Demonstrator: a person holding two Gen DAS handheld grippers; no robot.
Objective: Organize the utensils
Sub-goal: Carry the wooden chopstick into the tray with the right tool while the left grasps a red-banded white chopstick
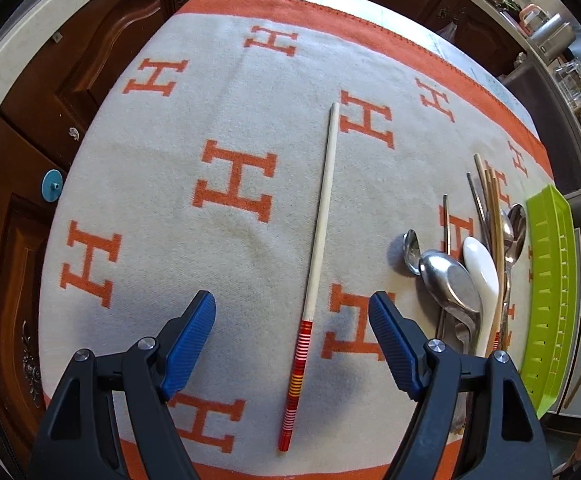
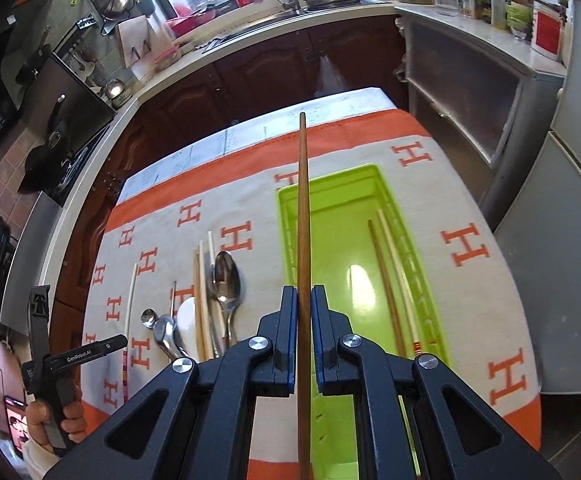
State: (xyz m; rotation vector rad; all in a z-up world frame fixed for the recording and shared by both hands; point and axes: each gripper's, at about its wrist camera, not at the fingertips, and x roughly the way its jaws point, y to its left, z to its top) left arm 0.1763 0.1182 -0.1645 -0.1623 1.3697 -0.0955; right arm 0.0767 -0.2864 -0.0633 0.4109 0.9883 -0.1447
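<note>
Dark wooden cupboards [image 2: 250,76] stand behind our counter, which is covered by a soft cloth [image 1: 162,200] with orange H letters on it.

Our left tool [image 1: 292,346] points down at the cloth with its blue pads spread wide and nothing between them. A long pale chopstick [image 1: 322,216] with a red striped end lies flat on the cloth, right under the gap between the pads, and the pads do not touch it.

Beside it, on the right in this view, we see a bunch of utensils [image 1: 462,272] lying close together: metal spoons, a white spoon and more chopsticks. Past them sits a green tray [image 1: 550,280].

Our right tool [image 2: 302,300] is pressed tight on a brown chopstick [image 2: 302,200], held up over the near left edge of the green tray [image 2: 330,184]. Two more chopsticks [image 2: 394,280] lie inside the tray, one brown and one pale. A hand [image 2: 56,420] holds the left tool at the lower left of this view.
</note>
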